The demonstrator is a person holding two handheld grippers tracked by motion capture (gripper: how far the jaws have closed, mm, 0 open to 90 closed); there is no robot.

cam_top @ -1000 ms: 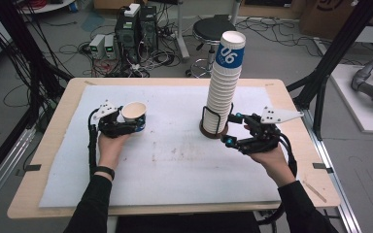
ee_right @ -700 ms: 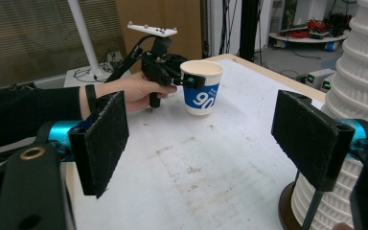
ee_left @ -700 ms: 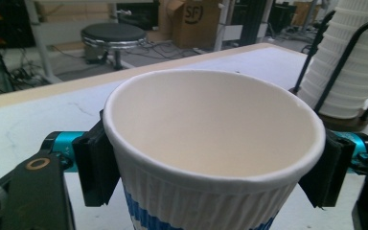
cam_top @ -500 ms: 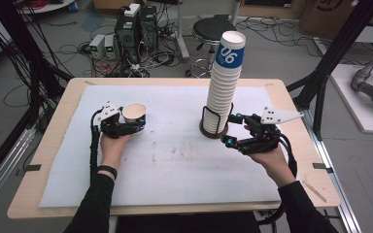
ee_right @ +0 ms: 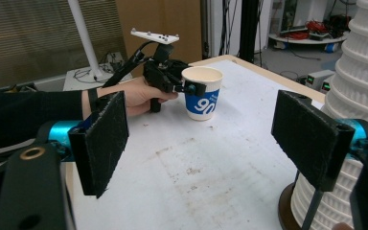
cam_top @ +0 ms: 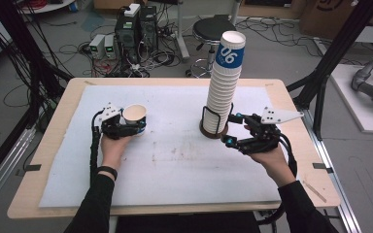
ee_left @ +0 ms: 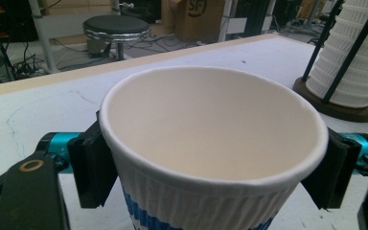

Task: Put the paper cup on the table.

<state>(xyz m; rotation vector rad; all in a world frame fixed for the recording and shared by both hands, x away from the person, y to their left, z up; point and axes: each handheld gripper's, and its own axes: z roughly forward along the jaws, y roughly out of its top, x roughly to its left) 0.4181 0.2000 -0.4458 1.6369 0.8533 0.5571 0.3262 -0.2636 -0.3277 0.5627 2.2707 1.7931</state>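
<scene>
On the left half of the surface: the cup (cam_top: 135, 119) stands upright on the white mat (cam_top: 175, 165), mouth up, blue print low on its ribbed wall.
Left claw: the left claw (cam_top: 126, 127) sits around the cup, one jaw at each side of the wall just under the rim; its jaws have just been opening, with the cup between them. From the left claw view the black pads (ee_left: 92, 165) lie right against the wall, and I cannot tell whether they press on it.
Left hand: the left hand (cam_top: 112, 148) holds that claw from the near side, with a dark sleeve and a black band at the wrist.
Right claw: the right claw (cam_top: 229, 130) is held just beside the foot of the stack, jaws spread wide with nothing between them; in the right claw view bare mat shows between the two pads.
Right hand: the right hand (cam_top: 272, 160) grips the claw from the near right.
Stack: the stack (cam_top: 223, 87) of nested cups rises tall in a wire holder on a round dark base (cam_top: 212, 132), right of the middle, well apart from the single cup.
Surface: the surface (cam_top: 291, 104) shows a wooden edge around the stained mat.
Behind: a stool (cam_top: 213, 30) stands on the floor beyond the far edge.
</scene>
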